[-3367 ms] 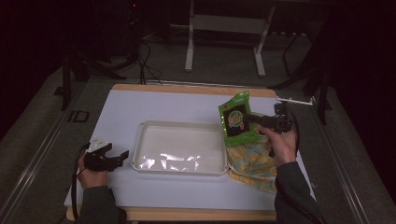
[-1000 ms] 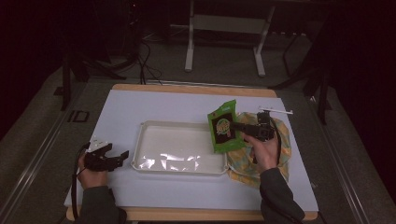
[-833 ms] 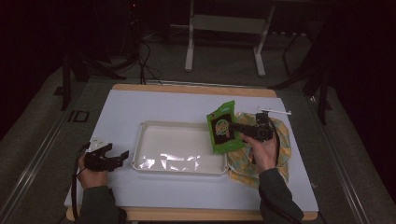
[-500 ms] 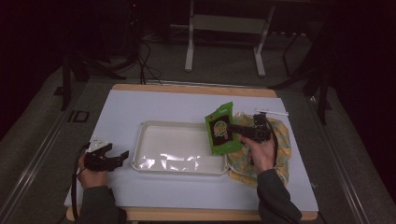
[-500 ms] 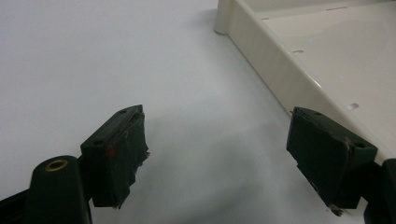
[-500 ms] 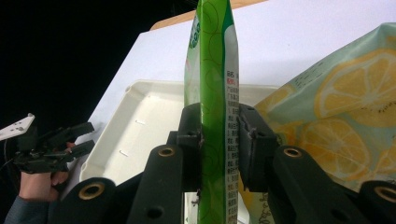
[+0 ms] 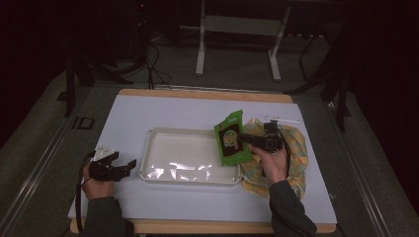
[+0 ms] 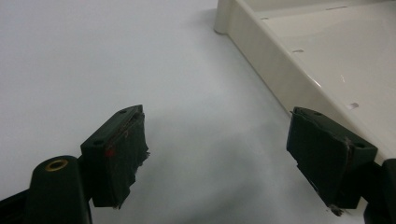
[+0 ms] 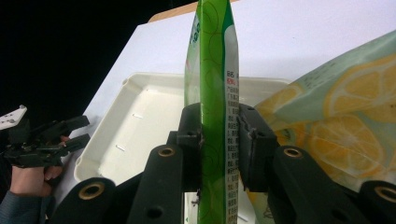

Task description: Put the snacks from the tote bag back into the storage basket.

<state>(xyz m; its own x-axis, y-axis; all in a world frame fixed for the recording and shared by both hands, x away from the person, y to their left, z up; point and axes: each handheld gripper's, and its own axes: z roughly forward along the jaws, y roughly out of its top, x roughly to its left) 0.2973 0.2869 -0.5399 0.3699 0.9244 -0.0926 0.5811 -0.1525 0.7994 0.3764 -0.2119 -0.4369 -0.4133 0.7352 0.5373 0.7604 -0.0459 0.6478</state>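
Right gripper (image 7: 243,139) clamps upright pouch (image 7: 231,139) over tray's (image 7: 163,176) right edge; left gripper (image 7: 123,167) gapes, empty.

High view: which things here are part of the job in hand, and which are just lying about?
In the job:
- green packet, pinched in the right gripper
- white tray, right beside it
- lemon-print bag, under the right hand

Lying about:
- left gripper, open, idle on the table
- stand legs on the floor
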